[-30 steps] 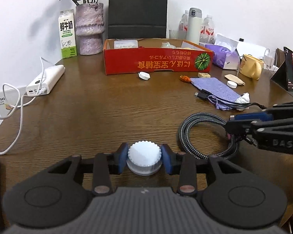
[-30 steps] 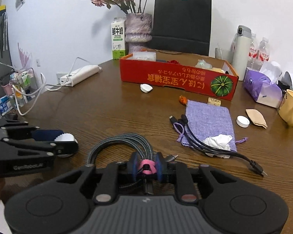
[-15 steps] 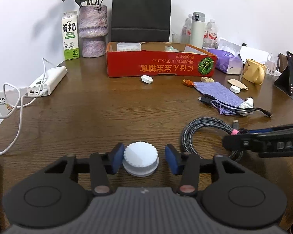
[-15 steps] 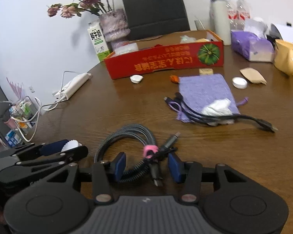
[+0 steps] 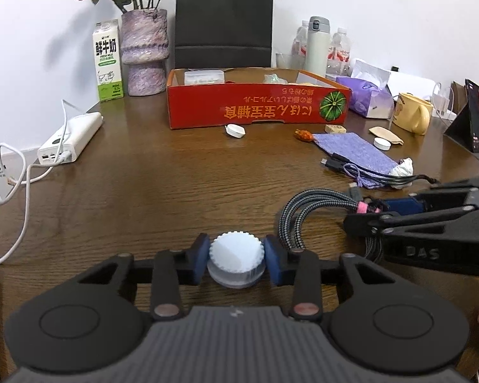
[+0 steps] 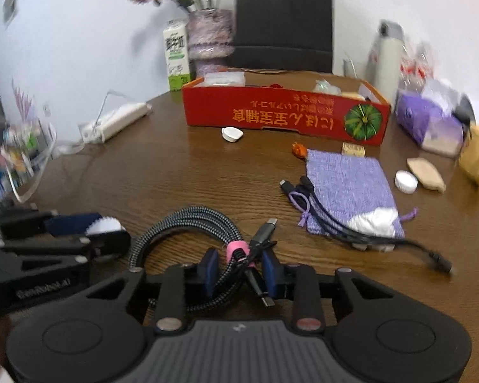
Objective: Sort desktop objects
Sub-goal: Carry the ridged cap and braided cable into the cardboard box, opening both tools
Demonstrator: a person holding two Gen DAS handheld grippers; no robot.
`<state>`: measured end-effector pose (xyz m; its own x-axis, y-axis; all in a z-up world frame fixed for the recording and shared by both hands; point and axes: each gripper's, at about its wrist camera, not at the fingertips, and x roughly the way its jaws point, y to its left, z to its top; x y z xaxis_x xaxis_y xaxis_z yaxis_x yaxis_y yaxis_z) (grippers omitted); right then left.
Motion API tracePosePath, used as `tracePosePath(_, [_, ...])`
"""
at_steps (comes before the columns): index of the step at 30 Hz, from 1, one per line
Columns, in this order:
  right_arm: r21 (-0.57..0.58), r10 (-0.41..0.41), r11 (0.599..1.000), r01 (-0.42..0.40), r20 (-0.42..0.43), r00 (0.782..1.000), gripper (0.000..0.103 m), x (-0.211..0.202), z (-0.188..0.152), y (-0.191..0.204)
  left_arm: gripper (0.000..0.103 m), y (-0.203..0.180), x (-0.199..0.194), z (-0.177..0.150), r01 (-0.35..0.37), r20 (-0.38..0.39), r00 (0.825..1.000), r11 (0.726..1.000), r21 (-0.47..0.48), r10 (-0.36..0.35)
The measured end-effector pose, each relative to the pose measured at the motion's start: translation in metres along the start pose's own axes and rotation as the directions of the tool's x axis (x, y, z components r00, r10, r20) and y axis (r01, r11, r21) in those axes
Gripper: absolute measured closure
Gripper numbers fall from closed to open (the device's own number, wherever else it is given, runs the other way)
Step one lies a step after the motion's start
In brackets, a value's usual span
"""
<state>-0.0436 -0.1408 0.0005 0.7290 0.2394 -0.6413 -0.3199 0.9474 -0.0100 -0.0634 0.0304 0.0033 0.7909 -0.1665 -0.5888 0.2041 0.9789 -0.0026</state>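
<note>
Sitting between left gripper (image 5: 236, 259) pads: white cap (image 5: 236, 255)

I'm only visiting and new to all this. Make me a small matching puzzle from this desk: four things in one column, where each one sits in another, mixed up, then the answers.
Things:
1. white ridged cap
2. braided cable
3. milk carton
4. crumpled tissue

Places:
A. standing beside the purple vase
B. lying on the purple cloth pouch
C. between the fingers of the left gripper
D. between the fingers of the right gripper

Pairs: 1-C, 2-D, 3-A, 4-B
</note>
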Motion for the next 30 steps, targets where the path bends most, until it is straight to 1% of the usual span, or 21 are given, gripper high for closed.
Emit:
tracePosePath(1, [-0.021, 0.000, 1.000, 0.000, 0.002, 1.000, 0.079, 0.000, 0.001, 0.002, 0.066, 0.000, -0.001, -0.001, -0.001, 0.005, 1.000, 1.000, -0.007, 0.001])
tracePosePath(4, [-0.009, 0.017, 1.000, -0.017, 0.017, 1.000, 0.084, -0.003, 0.003, 0.000, 0.066, -0.002, -0.006, 0.000, 0.006, 0.012, 1.000, 1.000, -0.021, -0.006])
tracePosePath(6, [0.002, 0.003, 1.000, -0.003, 0.055, 0.998, 0.085, -0.011, 0.004, -0.003, 0.066, -0.002, -0.013, 0.003, 0.001, 0.040, 0.999, 1.000, -0.014, 0.000])
tracePosePath(9, [0.042, 0.014, 0.999, -0.018, 0.091, 0.996, 0.085, -0.023, 0.009, -0.015, 0.066, -0.002, -0.020, 0.014, -0.012, 0.071, 0.997, 1.000, -0.016, 0.013])
tracePosePath(11, [0.052, 0.016, 0.998, -0.022, 0.114, 0.993, 0.085, -0.030, 0.016, -0.021, 0.066, 0.001, -0.022, 0.023, 0.006, 0.085, 0.996, 0.999, -0.038, -0.003])
tracePosePath(13, [0.055, 0.005, 0.998, -0.013, 0.148, 0.989, 0.085, -0.038, 0.026, -0.029, 0.066, 0.003, -0.020, 0.036, 0.026, 0.091, 0.996, 0.998, -0.056, -0.021])
tracePosePath(16, [0.071, -0.003, 0.997, -0.010, 0.186, 0.983, 0.085, -0.041, 0.047, -0.047, 0.066, 0.005, -0.012, 0.060, 0.036, 0.113, 0.993, 0.997, -0.061, -0.029])
tracePosePath(18, [0.072, -0.022, 0.997, 0.007, 0.209, 0.978, 0.085, -0.040, 0.066, -0.061, 0.066, 0.009, -0.006, 0.084, 0.035, 0.135, 0.990, 0.998, -0.054, -0.027])
tracePosePath(20, [0.073, -0.037, 0.997, 0.020, 0.236, 0.971, 0.085, -0.035, 0.091, -0.076, 0.066, 0.013, 0.003, 0.114, 0.044, 0.160, 0.986, 0.998, -0.034, -0.038])
tracePosePath(22, [0.070, -0.042, 0.997, 0.024, 0.256, 0.966, 0.085, -0.024, 0.122, -0.093, 0.066, 0.018, 0.019, 0.151, 0.062, 0.172, 0.983, 0.998, -0.010, -0.059])
tracePosePath(24, [0.064, -0.048, 0.997, 0.032, 0.264, 0.963, 0.085, -0.007, 0.156, -0.109, 0.066, 0.020, 0.048, 0.192, 0.091, 0.144, 0.985, 0.996, -0.002, -0.090])
tracePosePath(26, [0.053, -0.075, 0.997, 0.064, 0.260, 0.963, 0.085, 0.022, 0.192, -0.122, 0.066, 0.019, 0.082, 0.225, 0.107, 0.108, 0.989, 0.994, -0.013, -0.105])
tracePosePath(28, [0.026, -0.095, 0.995, 0.092, 0.210, 0.973, 0.085, 0.062, 0.227, -0.133, 0.066, 0.013, 0.127, 0.258, 0.103, 0.044, 0.994, 0.995, -0.003, -0.103])
tracePosePath(30, [0.002, -0.125, 0.992, 0.126, 0.158, 0.980, 0.085, 0.109, 0.255, -0.140, 0.066, 0.007, 0.178, 0.283, 0.074, -0.033, 0.997, 0.997, -0.007, -0.074])
